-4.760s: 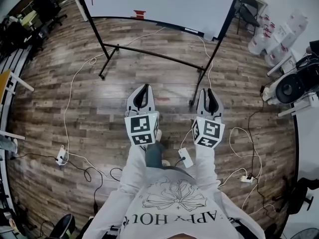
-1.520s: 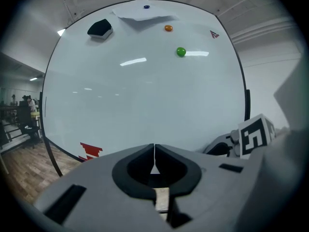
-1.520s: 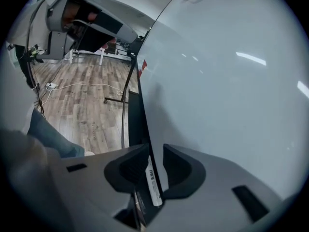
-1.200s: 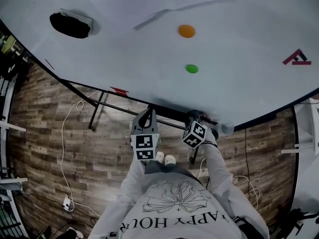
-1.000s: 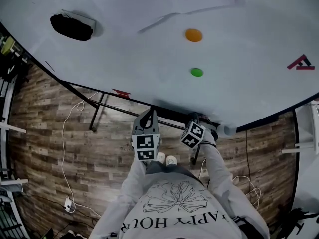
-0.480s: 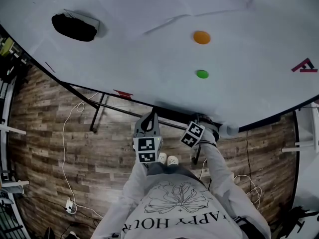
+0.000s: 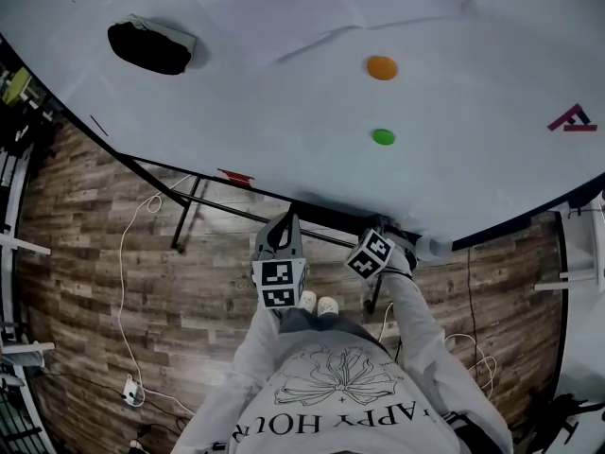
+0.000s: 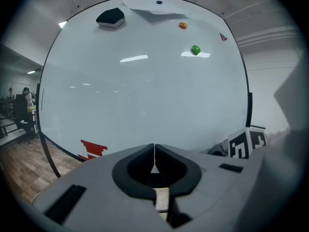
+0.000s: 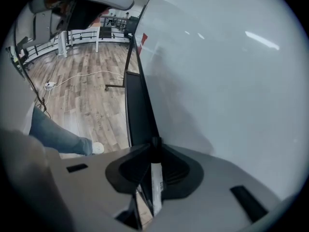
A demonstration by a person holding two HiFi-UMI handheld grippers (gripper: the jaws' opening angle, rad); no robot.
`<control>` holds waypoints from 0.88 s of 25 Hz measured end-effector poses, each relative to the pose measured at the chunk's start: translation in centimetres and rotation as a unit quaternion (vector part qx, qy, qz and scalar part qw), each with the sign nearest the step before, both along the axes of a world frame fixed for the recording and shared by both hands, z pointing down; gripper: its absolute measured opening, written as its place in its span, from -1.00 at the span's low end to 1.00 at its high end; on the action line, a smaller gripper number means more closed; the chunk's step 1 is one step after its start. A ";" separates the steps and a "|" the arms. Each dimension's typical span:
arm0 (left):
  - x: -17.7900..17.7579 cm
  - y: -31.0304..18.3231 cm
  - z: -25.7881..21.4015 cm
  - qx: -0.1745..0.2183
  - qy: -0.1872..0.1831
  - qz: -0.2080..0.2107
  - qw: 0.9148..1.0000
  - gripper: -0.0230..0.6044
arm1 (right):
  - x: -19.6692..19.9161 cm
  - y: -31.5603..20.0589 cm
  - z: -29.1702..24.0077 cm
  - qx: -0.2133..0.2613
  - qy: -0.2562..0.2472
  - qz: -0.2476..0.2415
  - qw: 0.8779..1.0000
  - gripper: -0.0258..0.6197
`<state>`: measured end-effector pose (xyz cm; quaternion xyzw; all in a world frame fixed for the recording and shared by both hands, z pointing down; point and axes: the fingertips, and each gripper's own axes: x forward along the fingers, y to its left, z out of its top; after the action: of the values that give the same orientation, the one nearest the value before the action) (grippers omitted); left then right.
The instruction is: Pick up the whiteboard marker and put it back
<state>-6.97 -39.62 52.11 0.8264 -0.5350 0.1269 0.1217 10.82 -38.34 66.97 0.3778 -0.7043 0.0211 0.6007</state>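
Observation:
In the right gripper view, the whiteboard marker (image 9: pixel 156 182), white with a dark cap, lies between the jaws of my right gripper (image 9: pixel 155 146). The jaws have just been closing and now press on it. This gripper points down at the dark tray (image 9: pixel 137 110) along the foot of the whiteboard (image 9: pixel 227 71). In the head view the right gripper (image 7: pixel 395 238) is at the tray (image 7: pixel 326 214), and the marker is hidden there. My left gripper (image 7: pixel 282 227) (image 8: pixel 154 151) is shut and empty, just left of the right one and facing the board.
On the whiteboard (image 7: pixel 284 93) are a black eraser (image 7: pixel 149 47), an orange magnet (image 7: pixel 382 67), a green magnet (image 7: pixel 383 137) and a taped paper sheet (image 8: pixel 147 3). Board stand legs (image 7: pixel 184 211) and white cables (image 7: pixel 123 282) are on the wooden floor.
Several seconds ago both grippers hung over the floor, well back from the board; now they are at its tray. In the last second the right gripper rolled slightly and the left barely moved.

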 end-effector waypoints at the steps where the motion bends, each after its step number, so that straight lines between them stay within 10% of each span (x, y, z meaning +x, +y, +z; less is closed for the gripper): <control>1: 0.1 0.0 -0.1 0.002 0.000 0.001 1.000 -0.90 | 0.0 -0.1 -0.4 0.010 -0.009 0.004 1.000 -0.71; 11: 2.3 0.2 -2.4 0.029 0.003 0.031 0.999 -0.90 | 0.2 0.3 -6.6 0.114 -0.108 0.062 0.986 -0.71; 22: 7.4 1.1 -4.9 0.054 0.013 0.087 0.995 -0.90 | 2.4 2.6 -13.6 0.198 -0.228 0.150 0.941 -0.71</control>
<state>0.46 -38.47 47.23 0.8769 -0.4652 0.0969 0.0720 13.23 -35.74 53.39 0.5753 -0.7478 0.0562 0.3267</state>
